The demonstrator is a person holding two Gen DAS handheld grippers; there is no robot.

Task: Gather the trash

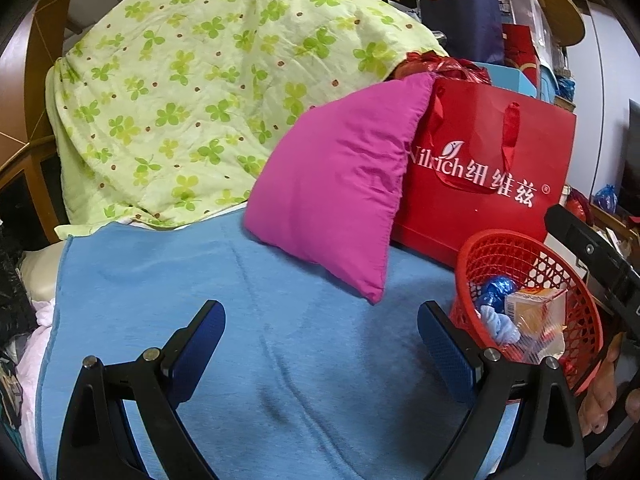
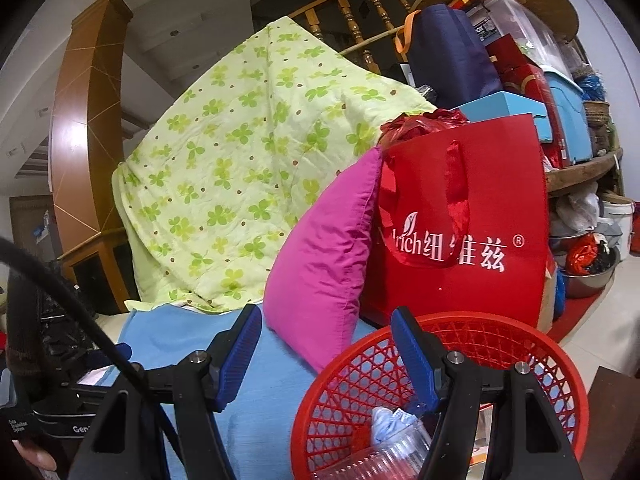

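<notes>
My left hand-held gripper [image 1: 322, 344] hangs over a blue blanket [image 1: 248, 320] with its jaws apart and nothing between them. My right hand-held gripper [image 2: 326, 344] also stands with jaws apart; its right finger reaches in over the rim of the red basket [image 2: 552, 364], its left finger sits outside over the blanket. I cannot tell whether the finger touches the rim, and no pad presses on anything.

Trash location: the red mesh basket [image 1: 560, 264] stands at the right edge of the blanket, just in front of a red paper bag [image 1: 492, 184]. Inside it I see a blue foil wrapper [image 1: 496, 290], a clear plastic package with an orange-and-white print [image 1: 536, 312] and a pale blue crumpled piece [image 1: 500, 326]. From the right wrist view a ribbed clear plastic piece [image 2: 392, 456] lies at the near side of the basket.

Surroundings: a magenta pillow [image 1: 340, 196] leans against the red bag, its lower corner resting on the blanket near the basket. Behind it a green clover-print quilt [image 1: 192, 92] is draped high. Shelves [image 2: 580, 168] crowded with boxes and bags stand to the right, behind the red bag. A wooden stair railing [image 2: 360, 20] runs at the back. A black cable [image 2: 80, 304] crosses the lower left of the right wrist view.
</notes>
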